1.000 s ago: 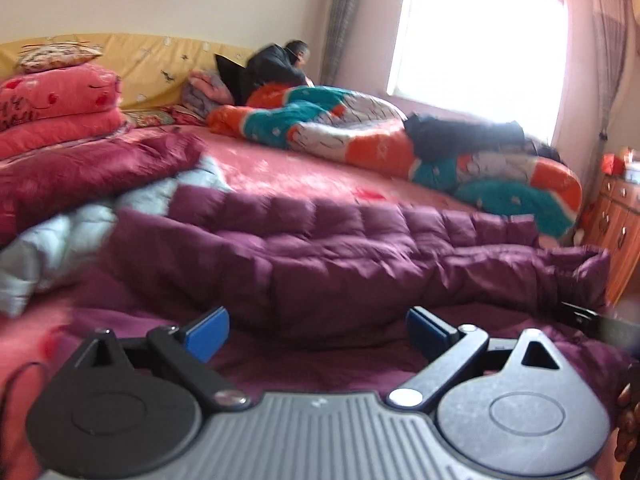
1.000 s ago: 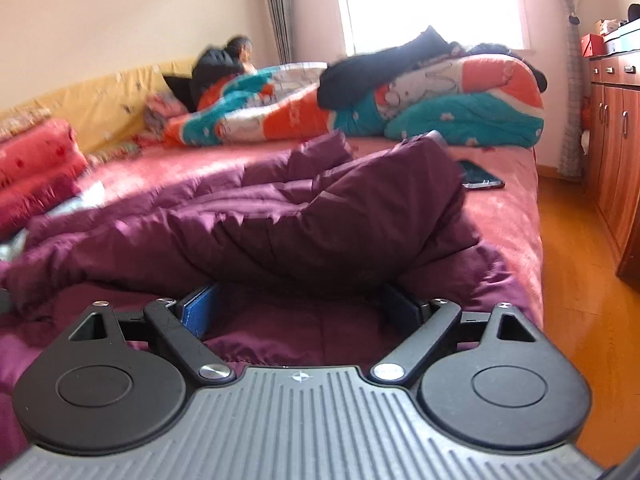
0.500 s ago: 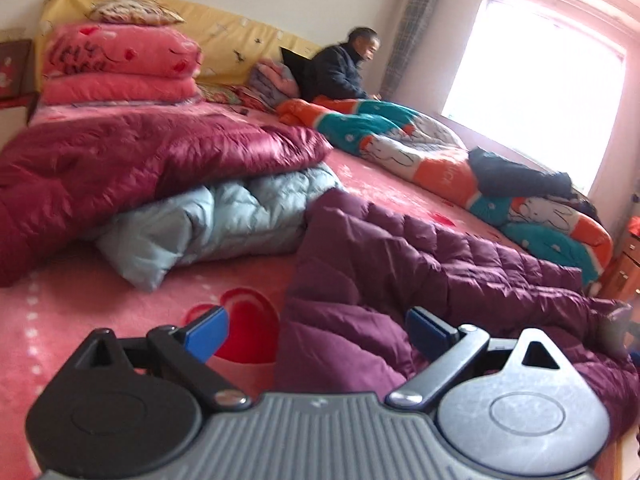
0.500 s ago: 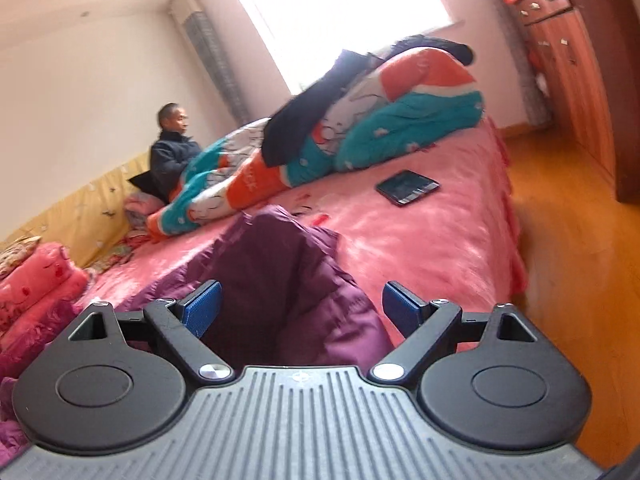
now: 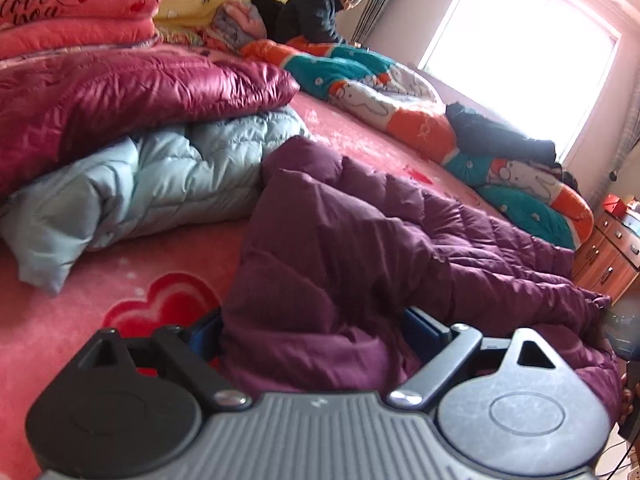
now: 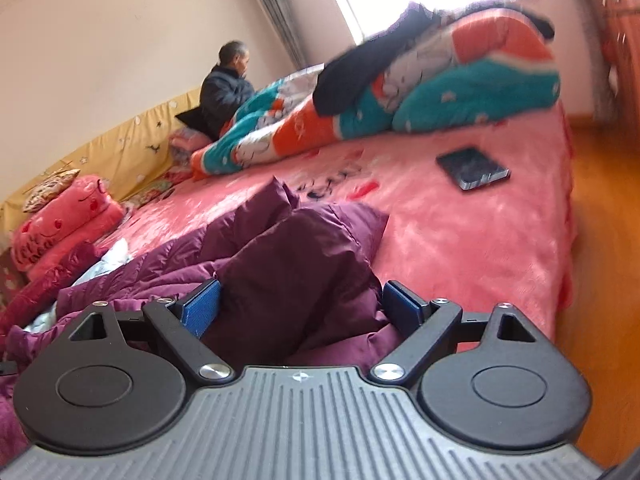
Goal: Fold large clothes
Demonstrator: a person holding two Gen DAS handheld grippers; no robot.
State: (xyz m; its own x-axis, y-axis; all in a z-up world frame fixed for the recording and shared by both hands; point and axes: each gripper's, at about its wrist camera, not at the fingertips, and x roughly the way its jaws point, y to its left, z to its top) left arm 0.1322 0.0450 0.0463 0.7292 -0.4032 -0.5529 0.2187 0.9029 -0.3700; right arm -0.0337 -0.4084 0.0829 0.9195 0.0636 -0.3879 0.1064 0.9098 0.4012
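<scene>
Here the left hand-held gripper [image 5: 316,336] has its jaws wide apart astride a bunched edge of the purple quilted down coat [image 5: 360,240]; they have just been closing slightly, not yet pinching it. The right hand-held gripper [image 6: 300,304] likewise straddles a puffed fold of the coat, jaws apart. The coat lies rumpled across the pink bed [image 6: 460,232], beside a pale blue quilted coat [image 5: 152,184]. The step appears to be taking hold; next, both pairs of jaws would need to clamp before any fold.
</scene>
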